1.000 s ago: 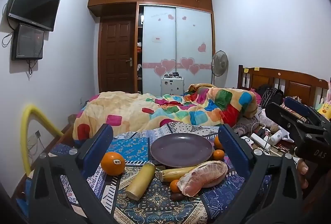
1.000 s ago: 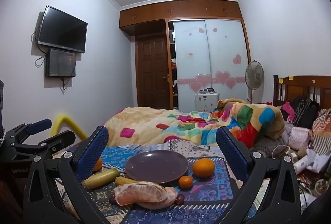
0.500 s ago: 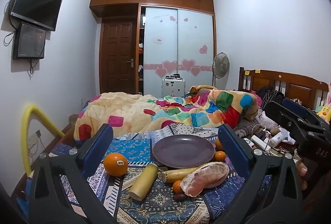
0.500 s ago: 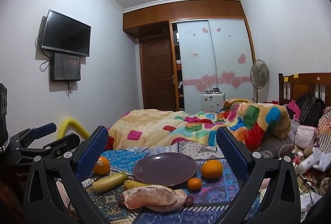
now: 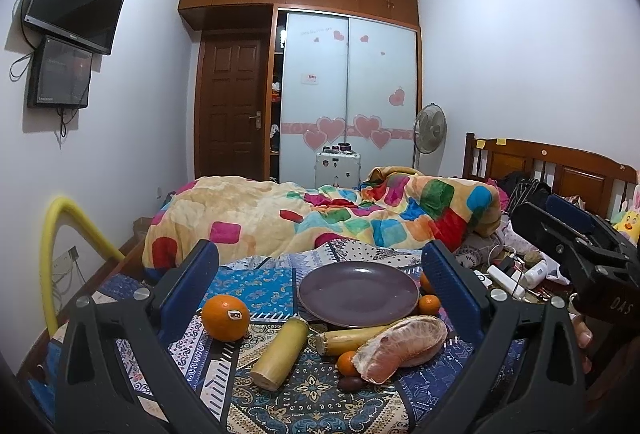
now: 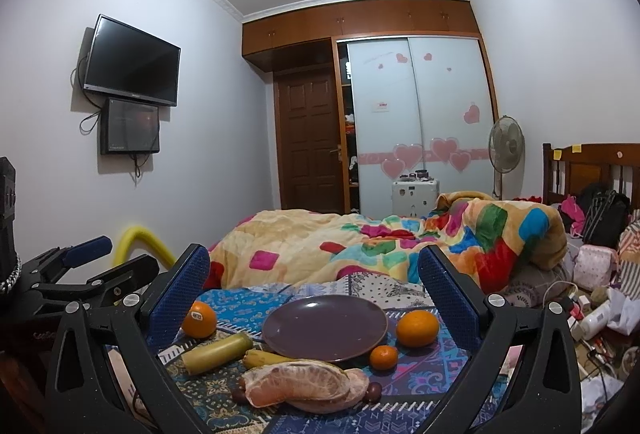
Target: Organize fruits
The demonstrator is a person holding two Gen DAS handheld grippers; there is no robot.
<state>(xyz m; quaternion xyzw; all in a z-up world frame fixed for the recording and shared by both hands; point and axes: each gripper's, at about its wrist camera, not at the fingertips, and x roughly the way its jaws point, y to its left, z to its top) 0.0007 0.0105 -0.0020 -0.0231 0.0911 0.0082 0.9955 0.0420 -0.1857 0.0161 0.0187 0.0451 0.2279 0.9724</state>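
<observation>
- Jaws of both the left gripper (image 5: 320, 286) and the right gripper (image 6: 314, 282) stand wide and hold nothing; the bare plate (image 5: 359, 294) lies ahead between them.
- Fruit rings that plate: the peeled citrus half (image 5: 400, 348) is nearest, and I judge it soft, so close gently low around its middle.
- Only the right view shows the large orange (image 6: 417, 328) whole; the left gripper's right finger hides most of it in the left view.
- Stickered orange (image 5: 225, 317) sits just inside the left gripper's left finger.
</observation>
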